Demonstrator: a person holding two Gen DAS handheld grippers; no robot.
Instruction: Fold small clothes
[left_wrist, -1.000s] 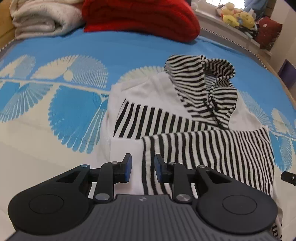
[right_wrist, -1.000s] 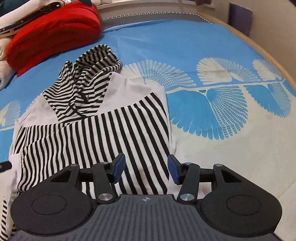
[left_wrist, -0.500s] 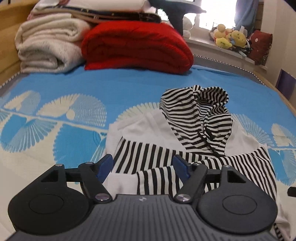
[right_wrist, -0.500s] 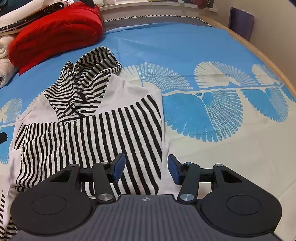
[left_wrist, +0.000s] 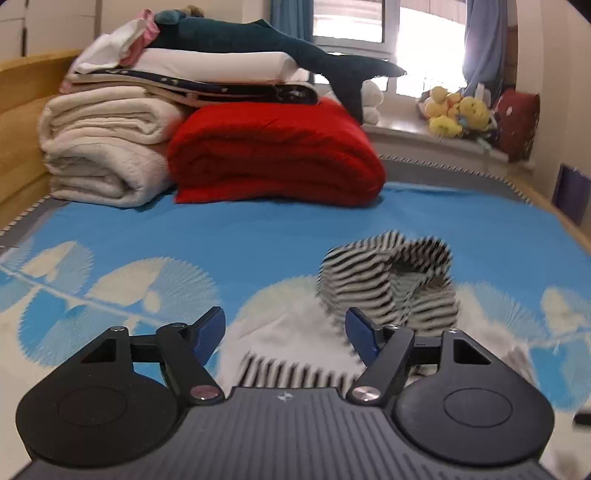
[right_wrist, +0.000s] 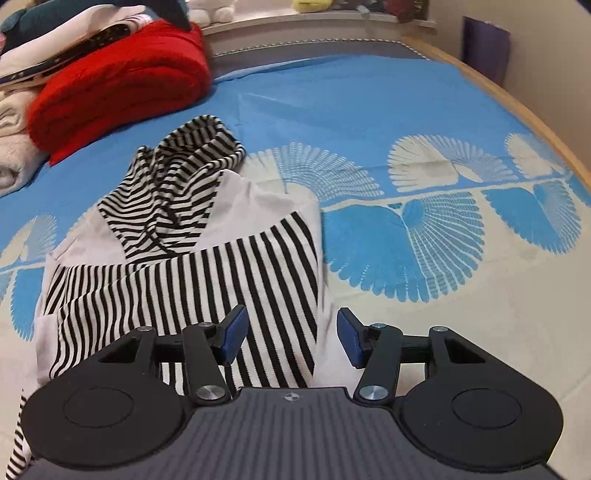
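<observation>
Between folds: both grippers are hanging empty over the striped hoodie on the bed.

The hoodie (right_wrist: 177, 266) is lying on the blue-and-cream bedspread (right_wrist: 424, 122), toward the near edge of the bed, its hood (left_wrist: 388, 273) pointing at the far edge where the red blanket (left_wrist: 277, 155) and cream blanket (left_wrist: 103, 155) are stacked. Its striped sleeves are already lying crossed over the white body, so the sleeve step looks done. The left gripper (left_wrist: 284, 330) is narrowing its jaws with nothing pinched; the right gripper (right_wrist: 291, 334) is spreading slightly, also gripping nothing, just above the garment's right side. Next, each gripper probably needs to take a hem corner nearest the near edge and carry it toward the hood.
</observation>
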